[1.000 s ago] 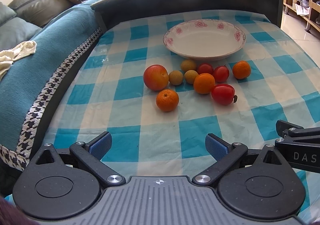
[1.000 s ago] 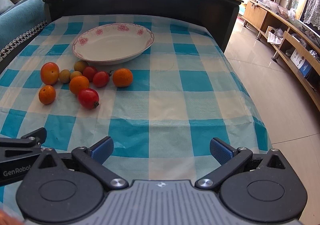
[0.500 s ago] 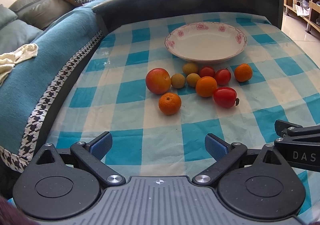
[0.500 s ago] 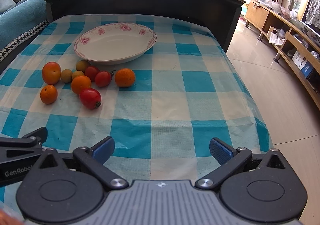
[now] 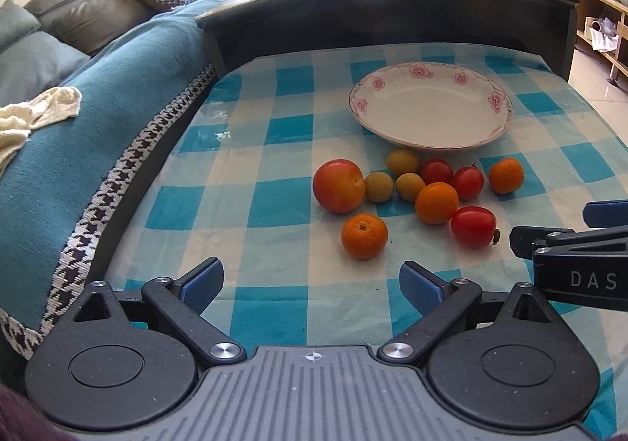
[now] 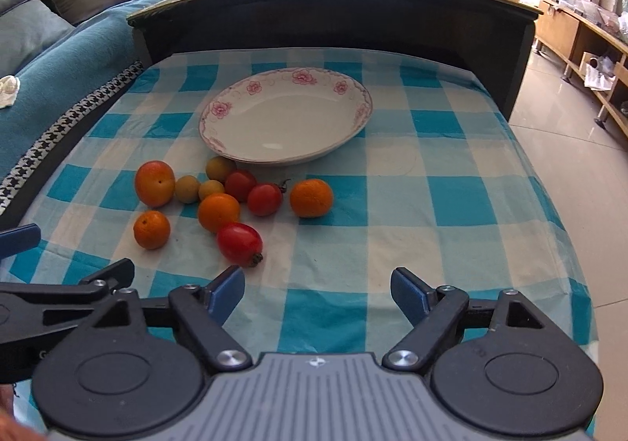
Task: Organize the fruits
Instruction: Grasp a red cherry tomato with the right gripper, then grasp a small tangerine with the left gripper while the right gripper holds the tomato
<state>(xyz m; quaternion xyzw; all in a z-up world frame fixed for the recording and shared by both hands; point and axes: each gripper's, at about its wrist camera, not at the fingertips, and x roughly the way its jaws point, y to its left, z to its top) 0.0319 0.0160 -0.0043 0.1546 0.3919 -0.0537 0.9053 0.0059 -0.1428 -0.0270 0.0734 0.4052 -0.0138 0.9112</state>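
Sofa: a blue throw with a houndstooth border lies at nine o'clock, hard against the surface.
Surface: a blue-and-white checked cloth covers it, with a dark wooden ledge at twelve o'clock.
My left tongs: wide apart with nothing between the blue pads, hovering over bare cloth at six o'clock of the fruit.
Large red-orange round fruit: leftmost of the cluster, touching a small yellow-green fruit at its three o'clock.
Small orange mandarin with a stem dimple: alone at six o'clock of the cluster, nearest my left tongs.
White shallow plate with pink flowers on its rim: at twelve o'clock of the fruit, holding nothing.
Red oval tomato with a dry stem: near edge of the cluster, just past the left pad of my right tongs.
Lone orange mandarin: at three o'clock of the cluster, slightly apart.
My right tongs: closing at this moment, still parted, nothing between them.
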